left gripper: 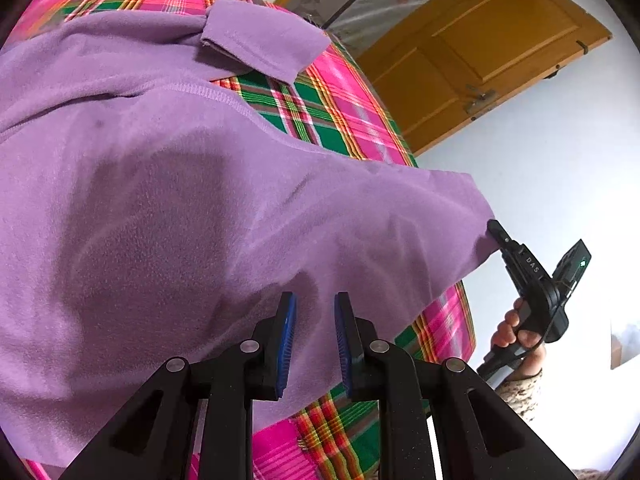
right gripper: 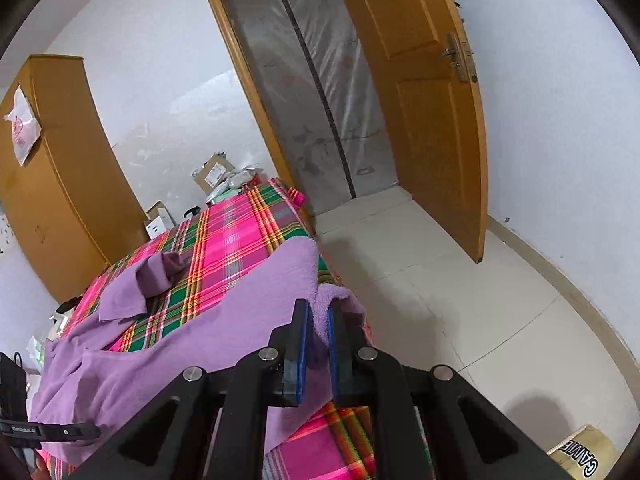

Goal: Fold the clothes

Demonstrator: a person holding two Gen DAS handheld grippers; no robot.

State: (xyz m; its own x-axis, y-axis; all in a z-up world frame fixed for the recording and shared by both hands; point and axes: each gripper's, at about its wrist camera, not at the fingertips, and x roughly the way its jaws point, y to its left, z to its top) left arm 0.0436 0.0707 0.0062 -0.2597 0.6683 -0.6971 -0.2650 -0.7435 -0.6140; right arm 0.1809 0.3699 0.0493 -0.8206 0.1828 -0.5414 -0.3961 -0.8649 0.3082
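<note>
Where the fisheye rim cuts each view, parts go unseen, and entries follow accordingly.

Hidden or cut off: the purple garment point(left gripper: 168, 208) fills the left wrist view and runs past its left and bottom edges; the surface under it cannot be made out beyond its covering.
Hard to make out: the left gripper point(left gripper: 315, 340) has cloth behind and below its blue pads; whether cloth is pinched between them cannot be told. Its jaws stand narrowly apart.
Right gripper point(right gripper: 317, 354): jaws nearly closed, clamped on a bunched fold of the garment's edge, lifted off the cloth below.
Same gripper from the left wrist view: its tip point(left gripper: 496, 230) meets the garment's raised corner; a hand point(left gripper: 516, 332) grips the handle, patterned sleeve mostly out of frame.
Location of garment: spread on a pink and green plaid cloth point(right gripper: 236, 236), near corner held up in the air.
Long axis: in the right wrist view it runs from the clamped corner toward lower left; one short sleeve point(right gripper: 152, 276) lies folded, pointing away from the camera.
Surroundings: boxes and packets point(right gripper: 216, 176) at the far end of the plaid cloth; wooden wardrobe point(right gripper: 52, 176) to the left; open wooden door point(right gripper: 424, 92) beside a doorway with a translucent curtain point(right gripper: 316, 92); tiled floor point(right gripper: 440, 280); cardboard box point(right gripper: 580, 456) cut off at lower right.
</note>
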